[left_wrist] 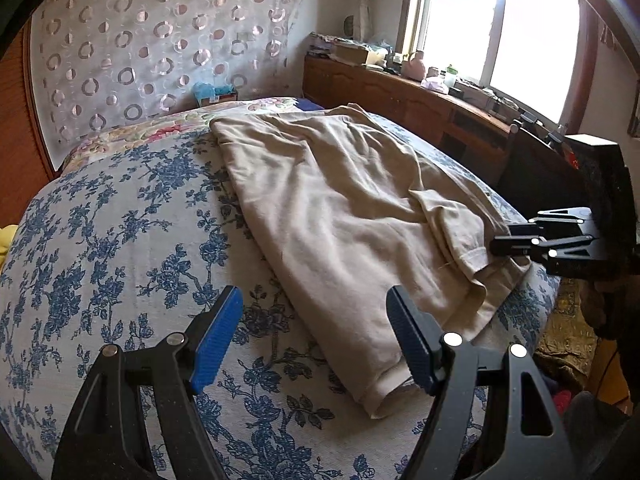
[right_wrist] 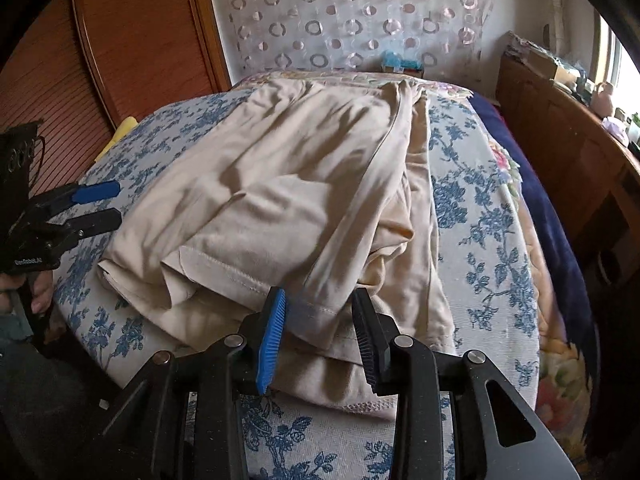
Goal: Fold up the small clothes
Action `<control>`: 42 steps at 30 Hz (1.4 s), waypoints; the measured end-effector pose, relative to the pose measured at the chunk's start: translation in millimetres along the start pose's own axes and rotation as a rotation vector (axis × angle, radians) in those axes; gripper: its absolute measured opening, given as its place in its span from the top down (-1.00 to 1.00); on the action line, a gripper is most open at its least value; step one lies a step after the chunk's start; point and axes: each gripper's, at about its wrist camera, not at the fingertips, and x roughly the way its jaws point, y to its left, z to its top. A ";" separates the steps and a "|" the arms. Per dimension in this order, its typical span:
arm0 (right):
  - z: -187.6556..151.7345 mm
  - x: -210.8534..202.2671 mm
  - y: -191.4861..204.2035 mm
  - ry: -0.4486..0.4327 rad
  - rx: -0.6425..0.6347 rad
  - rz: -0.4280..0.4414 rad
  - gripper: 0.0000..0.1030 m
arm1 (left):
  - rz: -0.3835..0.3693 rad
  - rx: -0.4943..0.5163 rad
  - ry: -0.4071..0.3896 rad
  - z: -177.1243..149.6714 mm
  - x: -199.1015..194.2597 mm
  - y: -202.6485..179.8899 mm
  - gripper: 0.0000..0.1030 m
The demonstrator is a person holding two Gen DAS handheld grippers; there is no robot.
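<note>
Your left hand-held gripper (left_wrist: pixel 314 336) hangs over the bed (left_wrist: pixel 120 240), jaws spread wide, nothing between them. Its right finger sits over the near edge of the garment (left_wrist: pixel 340 208); whether it touches the cloth, you cannot tell from this view. The left finger is above bare bedspread.

The garment is beige, partly folded, lying lengthwise on the blue-flowered bedspread, running from the near edge of the bed toward the headboard (left_wrist: pixel 160 40). A hemmed layer is doubled over on top near the foot end, creased and loose.

Your right hand-held gripper (right_wrist: pixel 320 332) is at the garment's (right_wrist: pixel 280 184) near hem, jaws partway open, the hem edge lying between the fingers. No pinch shows; the cloth sits loose in the gap. From the left wrist view, that same gripper (left_wrist: pixel 496 246) reaches in from the right with its tips at the folded hem.

From the right wrist view, the left gripper (right_wrist: pixel 114 204) shows at the left side of the bed, just beside the garment's left edge, fingers apart.

A wooden cabinet (left_wrist: pixel 400 92) runs under the window (left_wrist: pixel 500 32), cluttered on top.
</note>
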 end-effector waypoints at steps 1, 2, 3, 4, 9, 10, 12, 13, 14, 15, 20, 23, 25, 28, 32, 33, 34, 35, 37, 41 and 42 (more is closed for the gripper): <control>1.6 0.2 -0.3 0.001 -0.004 0.007 0.64 | -0.001 0.000 0.001 -0.1 0.3 -0.2 -0.46; 4.5 0.9 -1.4 0.002 -0.006 0.023 0.78 | -0.003 0.001 0.003 -0.3 1.1 -1.0 -0.46; 5.7 -2.0 -2.8 0.000 -0.012 0.036 0.82 | -0.004 0.001 0.005 -0.5 1.5 -1.2 -0.46; 7.3 -4.3 -3.0 -0.004 -0.019 0.040 0.90 | -0.006 0.001 0.006 -0.7 1.8 -1.5 -0.46; 6.4 -33.5 -18.3 -0.042 -0.016 0.036 0.92 | -0.017 0.005 0.009 -0.5 3.6 -3.7 -0.46; 4.3 -39.1 -21.9 -0.045 -0.013 0.026 0.92 | -0.018 0.006 0.009 -0.7 3.6 -4.1 -0.46; -1.2 -49.4 -29.4 -0.043 -0.005 0.013 0.93 | -0.020 0.007 0.014 -0.7 4.8 -4.9 -0.46; -2.3 -51.6 -31.6 -0.039 -0.001 0.012 0.93 | -0.021 0.008 0.015 -0.9 5.1 -5.4 -0.46; -4.7 -53.1 -34.3 -0.031 0.003 0.008 0.93 | -0.022 0.008 0.017 -1.2 5.5 -6.2 -0.46; -8.4 -56.4 -32.3 -0.026 0.003 0.000 0.93 | -0.022 0.008 0.019 -0.9 6.3 -7.0 -0.46; -18.9 -52.8 -33.8 0.016 0.011 -0.008 0.92 | -0.025 0.011 0.028 -1.0 9.1 -6.5 -0.46; -13.3 -54.2 -29.1 0.004 0.008 -0.008 0.92 | -0.025 0.010 0.031 -1.6 9.7 -5.1 -0.46; -10.4 -54.1 -27.4 -0.005 0.003 -0.019 0.84 | -0.026 0.006 0.033 -2.3 10.2 -5.3 -0.46; -9.9 -56.8 -25.3 -0.024 -0.007 -0.040 0.65 | -0.027 0.006 0.038 -3.4 11.8 -4.9 -0.46; -9.2 -55.7 -26.5 -0.053 -0.009 -0.051 0.21 | -0.026 0.008 0.045 -4.4 13.1 -5.5 -0.46; -9.4 -54.6 -26.6 -0.057 -0.004 -0.053 0.20 | -0.025 0.008 0.046 -4.8 13.1 -5.4 -0.46; -9.7 -54.0 -26.2 -0.062 -0.002 -0.058 0.20 | -0.026 0.008 0.048 -5.1 13.2 -5.2 -0.46; -9.2 -51.7 -25.2 -0.067 -0.002 -0.063 0.19 | -0.026 0.008 0.051 -5.3 13.5 -5.3 -0.46; -9.0 -47.5 -23.5 -0.075 0.003 -0.065 0.19 | -0.023 0.009 0.057 -6.1 14.1 -5.7 -0.46; -5.8 -36.5 -17.1 -0.089 -0.009 -0.056 0.19 | -0.027 0.016 0.067 -8.6 14.1 -7.8 -0.46; -4.8 -34.0 -14.6 -0.093 -0.016 -0.054 0.19 | -0.035 0.018 0.067 -9.6 13.4 -8.4 -0.46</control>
